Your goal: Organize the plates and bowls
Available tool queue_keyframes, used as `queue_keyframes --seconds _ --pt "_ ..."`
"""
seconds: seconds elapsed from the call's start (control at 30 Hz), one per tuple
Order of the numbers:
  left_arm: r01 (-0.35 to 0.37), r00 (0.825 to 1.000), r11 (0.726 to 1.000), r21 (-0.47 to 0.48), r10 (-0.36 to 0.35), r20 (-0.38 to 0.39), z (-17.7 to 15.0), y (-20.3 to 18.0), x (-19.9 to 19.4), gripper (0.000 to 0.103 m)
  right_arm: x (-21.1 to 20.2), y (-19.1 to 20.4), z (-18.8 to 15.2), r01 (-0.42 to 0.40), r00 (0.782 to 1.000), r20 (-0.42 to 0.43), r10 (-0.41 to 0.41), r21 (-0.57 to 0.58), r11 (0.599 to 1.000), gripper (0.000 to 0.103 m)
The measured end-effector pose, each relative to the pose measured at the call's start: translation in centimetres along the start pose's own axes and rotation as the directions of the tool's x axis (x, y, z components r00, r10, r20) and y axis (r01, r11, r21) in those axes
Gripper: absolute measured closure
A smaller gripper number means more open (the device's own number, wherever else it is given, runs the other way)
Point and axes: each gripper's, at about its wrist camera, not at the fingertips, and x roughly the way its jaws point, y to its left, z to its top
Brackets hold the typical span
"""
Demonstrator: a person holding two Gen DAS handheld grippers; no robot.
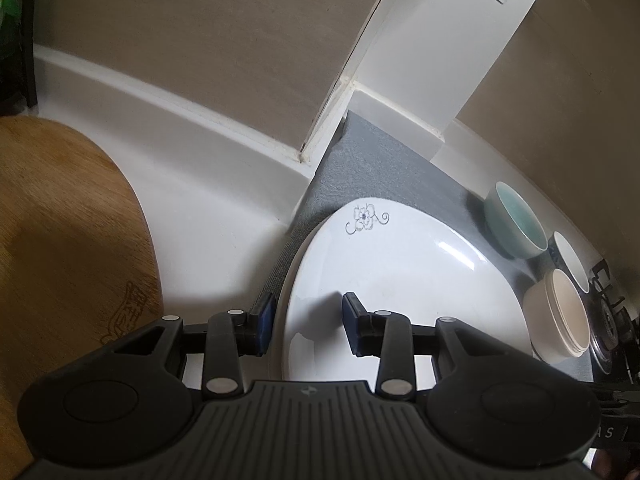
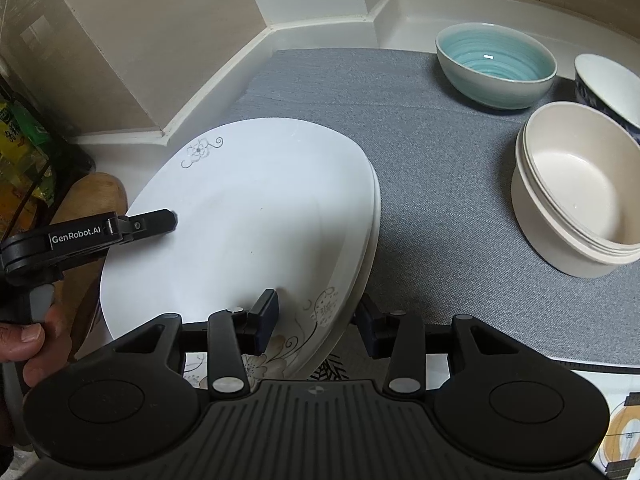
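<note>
The stacked white plates (image 2: 240, 216), stiff, glossy and breakable, lie on the grey mat (image 2: 420, 152) over the worktop, each hand-held gripper, left (image 1: 308, 322) and right (image 2: 316, 320), apparently clamped on opposite rims, the safest hold.

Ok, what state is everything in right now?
plate stack: stacked, face up, empty, gripped at two rims.
left gripper: shut on the plate stack's rim.
right gripper: shut on the opposite rim.
teal bowl: upright, empty, on the grey mat.
cream bowls: nested, upright, empty.
patterned bowl: upright, partly out of frame.
</note>
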Motion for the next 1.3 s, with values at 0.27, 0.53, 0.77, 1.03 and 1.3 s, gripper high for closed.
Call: queue_keyframes --seconds 0.27,0.53,0.77,1.03,1.3 --pt "-0.082 0.993 0.995 0.05 0.077 0.089 -0.7 -1.8 -2.5 0.059 -2.8 -0.8 -0.6 0.055 0.993 0.106 -0.053 -0.015 0.998 0.052" --pt "-0.049 0.985 0.975 0.217 0.011 0.174 -3.3 -6.7 -5.4 0.052 -8.9 -2.3 -4.8 0.206 0.902 0.397 -0.168 -0.057 0.977 0.047" --pt "0.124 0.979 0.908 0.399 -0.177 0.098 -7.3 -13.0 -6.3 0.053 -11.4 -7.4 -8.9 0.301 0.832 0.466 -0.302 0.079 0.95 0.046" --pt "0.206 0.968 0.839 0.504 -0.249 0.019 -10.7 -17.1 -6.9 0.052 -10.4 -11.5 -11.4 0.413 0.788 0.466 -0.403 0.086 0.907 0.046" --pt "0.186 0.975 0.844 0.503 -0.22 0.008 -10.6 -18.6 -5.6 0.052 -8.3 -14.1 -13.2 0.436 0.792 0.443 -0.419 0.069 0.897 0.046"
